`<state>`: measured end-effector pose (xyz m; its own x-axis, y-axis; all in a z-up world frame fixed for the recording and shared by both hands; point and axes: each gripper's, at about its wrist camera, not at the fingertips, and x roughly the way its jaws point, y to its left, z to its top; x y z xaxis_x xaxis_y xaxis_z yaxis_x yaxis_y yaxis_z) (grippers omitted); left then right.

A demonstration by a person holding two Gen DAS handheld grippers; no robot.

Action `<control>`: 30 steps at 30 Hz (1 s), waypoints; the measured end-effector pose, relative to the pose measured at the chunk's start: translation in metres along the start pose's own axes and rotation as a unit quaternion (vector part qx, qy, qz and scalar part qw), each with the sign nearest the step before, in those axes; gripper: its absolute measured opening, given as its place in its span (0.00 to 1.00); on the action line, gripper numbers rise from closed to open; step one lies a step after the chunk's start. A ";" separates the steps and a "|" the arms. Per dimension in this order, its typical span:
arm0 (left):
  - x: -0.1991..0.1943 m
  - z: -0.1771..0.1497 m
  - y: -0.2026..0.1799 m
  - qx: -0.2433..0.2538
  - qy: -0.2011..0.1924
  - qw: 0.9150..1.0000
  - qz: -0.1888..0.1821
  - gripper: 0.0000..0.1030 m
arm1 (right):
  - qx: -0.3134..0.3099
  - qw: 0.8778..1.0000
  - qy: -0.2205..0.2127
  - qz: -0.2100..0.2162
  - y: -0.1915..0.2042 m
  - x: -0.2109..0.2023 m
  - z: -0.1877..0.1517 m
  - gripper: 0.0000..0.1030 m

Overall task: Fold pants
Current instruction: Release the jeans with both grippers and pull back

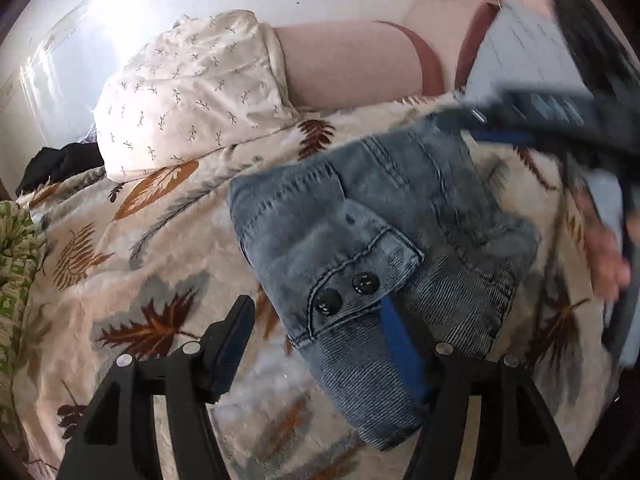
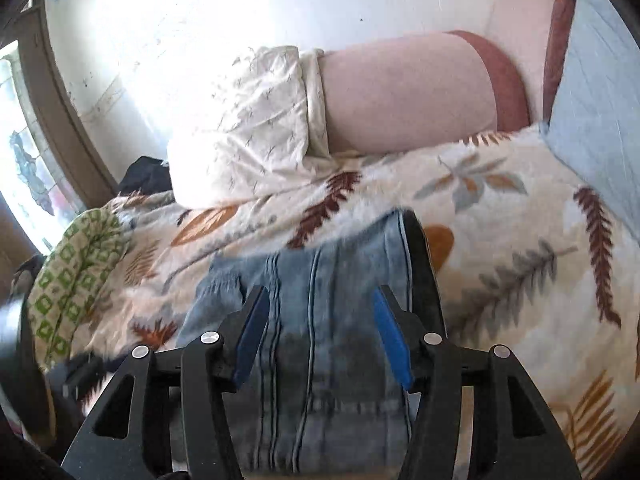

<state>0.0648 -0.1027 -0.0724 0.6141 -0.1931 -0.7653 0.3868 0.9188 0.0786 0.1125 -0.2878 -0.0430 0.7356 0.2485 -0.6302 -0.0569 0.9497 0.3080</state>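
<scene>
Blue denim pants (image 1: 384,216) lie folded into a compact bundle on a leaf-print blanket (image 1: 132,264), with a flap bearing two black buttons on top. My left gripper (image 1: 316,320) is open at the bundle's near edge; its right blue pad lies against the denim, its left finger over the blanket. My right gripper (image 2: 320,332) is open just above the pants (image 2: 320,360), fingers on either side of the seams. The right gripper also shows blurred in the left wrist view (image 1: 560,112), at the far right of the bundle.
A cream patterned pillow (image 1: 188,96) and a pink bolster (image 1: 352,64) lie at the bed's far side against the white wall. A green patterned cloth (image 2: 76,276) and dark clothing (image 2: 144,176) sit at the left. A pale blue cushion (image 2: 600,100) stands at right.
</scene>
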 end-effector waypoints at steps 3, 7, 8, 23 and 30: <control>0.010 -0.004 0.000 -0.005 0.016 1.000 -0.003 0.65 | 0.002 1.000 0.012 -0.004 -0.001 0.024 0.010 0.52; 0.021 -0.008 -0.001 0.003 0.026 1.000 -0.006 0.67 | 0.003 0.999 0.046 -0.016 -0.008 0.057 0.014 0.52; 0.022 -0.009 -0.001 0.003 0.025 1.000 -0.006 0.67 | 0.009 0.998 0.059 -0.016 -0.011 0.063 0.014 0.52; 0.003 -0.009 0.002 -0.021 0.010 0.999 0.033 0.83 | 0.102 0.989 0.106 -0.019 -0.046 0.087 -0.002 0.86; -0.052 -0.014 0.012 -0.026 -0.046 0.997 0.062 0.96 | 0.065 0.997 0.021 -0.020 -0.015 0.010 0.001 0.86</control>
<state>0.0281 -0.0766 -0.0411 0.7164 -0.1057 -0.6896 0.2690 0.9539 0.1332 0.1215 -0.2991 -0.0535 0.7068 0.2209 -0.6720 0.0621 0.9269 0.3700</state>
